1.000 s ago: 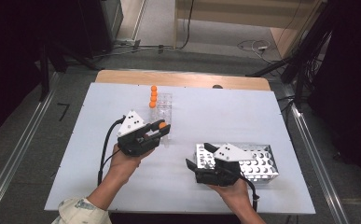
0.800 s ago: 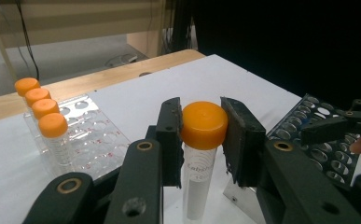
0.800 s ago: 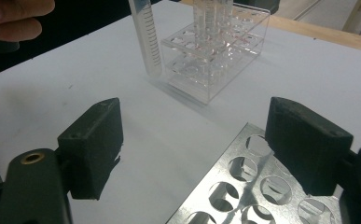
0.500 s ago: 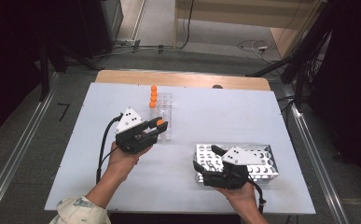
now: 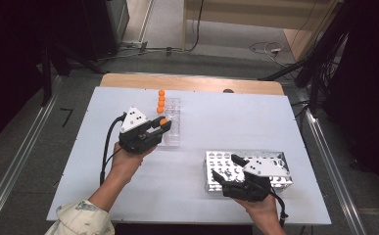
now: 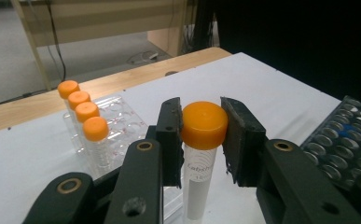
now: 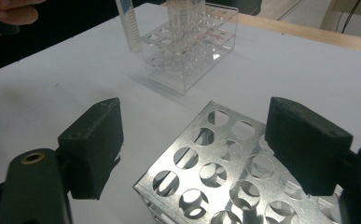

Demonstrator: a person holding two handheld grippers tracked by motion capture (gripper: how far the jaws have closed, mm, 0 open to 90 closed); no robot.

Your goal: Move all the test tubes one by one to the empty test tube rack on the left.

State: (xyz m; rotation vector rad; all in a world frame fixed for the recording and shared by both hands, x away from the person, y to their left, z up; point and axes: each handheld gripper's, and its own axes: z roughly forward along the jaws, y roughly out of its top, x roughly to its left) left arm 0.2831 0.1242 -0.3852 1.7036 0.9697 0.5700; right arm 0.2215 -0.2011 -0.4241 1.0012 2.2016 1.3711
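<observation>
My left gripper (image 5: 161, 125) is shut on the orange cap of a clear tube (image 6: 204, 124), which hangs upright just above the near end of a clear plastic rack (image 5: 171, 128). Several more orange-capped tubes (image 6: 80, 107) stand in a row at that rack's far end. My right gripper (image 5: 226, 169) is open, its jaws spread over the near-left corner of a perforated metal rack (image 7: 225, 172). Nothing sits between its pads (image 7: 94, 144). In the right gripper view the held tube (image 7: 128, 25) dangles beside the clear rack (image 7: 187, 51).
The metal rack (image 5: 275, 161) lies at the table's front right; its holes look empty. A wooden strip (image 5: 192, 82) runs along the table's far edge. Bare white tabletop (image 5: 236, 117) lies between the two racks.
My right gripper has slid a little to the right and nearer along the metal rack's front. The left gripper has stayed almost still, keeping hold of the tube.
</observation>
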